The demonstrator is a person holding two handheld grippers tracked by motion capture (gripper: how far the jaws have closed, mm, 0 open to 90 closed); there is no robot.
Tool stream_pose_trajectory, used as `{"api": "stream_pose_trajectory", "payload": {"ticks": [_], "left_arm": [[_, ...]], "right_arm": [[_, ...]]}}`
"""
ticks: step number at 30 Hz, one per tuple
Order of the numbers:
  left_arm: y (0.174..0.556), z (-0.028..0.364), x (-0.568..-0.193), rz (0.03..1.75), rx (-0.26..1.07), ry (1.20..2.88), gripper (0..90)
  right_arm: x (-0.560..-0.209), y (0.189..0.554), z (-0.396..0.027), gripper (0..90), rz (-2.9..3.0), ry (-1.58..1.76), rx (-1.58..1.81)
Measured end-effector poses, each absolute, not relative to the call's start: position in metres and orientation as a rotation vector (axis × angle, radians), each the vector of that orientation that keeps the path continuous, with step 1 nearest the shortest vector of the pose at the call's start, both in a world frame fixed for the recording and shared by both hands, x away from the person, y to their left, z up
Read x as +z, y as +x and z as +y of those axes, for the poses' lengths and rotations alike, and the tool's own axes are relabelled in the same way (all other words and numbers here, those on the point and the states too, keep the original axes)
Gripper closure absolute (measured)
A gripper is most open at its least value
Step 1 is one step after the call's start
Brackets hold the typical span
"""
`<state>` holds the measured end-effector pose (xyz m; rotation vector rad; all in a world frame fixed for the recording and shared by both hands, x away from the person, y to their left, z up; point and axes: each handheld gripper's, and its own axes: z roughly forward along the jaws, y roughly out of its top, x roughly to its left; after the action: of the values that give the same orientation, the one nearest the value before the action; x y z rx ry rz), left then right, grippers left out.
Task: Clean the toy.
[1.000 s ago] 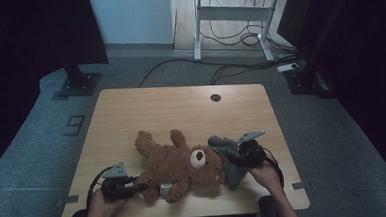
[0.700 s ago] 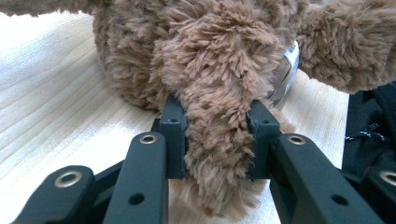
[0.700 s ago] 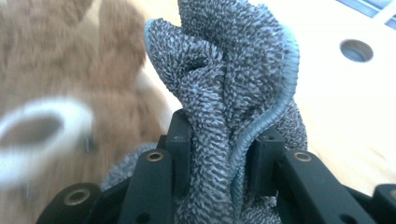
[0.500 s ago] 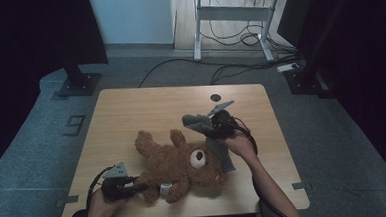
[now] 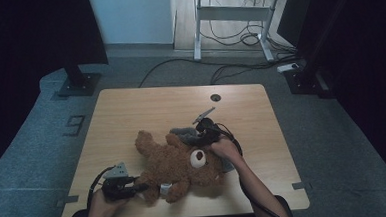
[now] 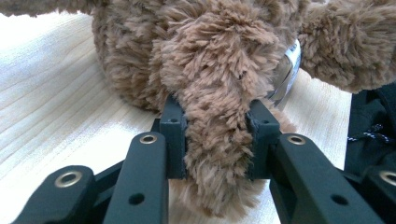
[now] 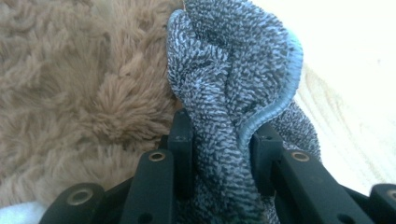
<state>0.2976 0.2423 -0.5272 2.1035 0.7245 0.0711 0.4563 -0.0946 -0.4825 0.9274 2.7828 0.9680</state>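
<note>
Both grippers are black. The left gripper [image 5: 135, 187] carries a grey three-cornered plate [image 5: 118, 170] and trails a black cable [image 5: 95, 181]. Its jaws show round metal rivets [image 6: 148, 139]. The right gripper [image 5: 192, 133] looks alike. Bare forearms.

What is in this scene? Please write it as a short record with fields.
surface: wooden table
toy: brown teddy bear, lying on the table
left gripper: shut on one limb of the bear
right gripper: shut on a bunched grey cloth, held against the bear's fur
</note>
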Motion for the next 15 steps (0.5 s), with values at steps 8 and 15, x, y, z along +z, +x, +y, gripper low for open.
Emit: {"api": "stream_pose_trajectory", "payload": {"ticks": [8,15], "left_arm": [[0.298,0.243,-0.528,0.733,0.069,2.097,66.0],[0.297,0.243,-0.528,0.737,0.070,2.096,65.9]], "right_arm": [[-0.495,0.462,-0.108,68.0,2.834,1.001,0.978],[-0.507,0.461,-0.125,67.9,2.845,1.047,0.930]]}}
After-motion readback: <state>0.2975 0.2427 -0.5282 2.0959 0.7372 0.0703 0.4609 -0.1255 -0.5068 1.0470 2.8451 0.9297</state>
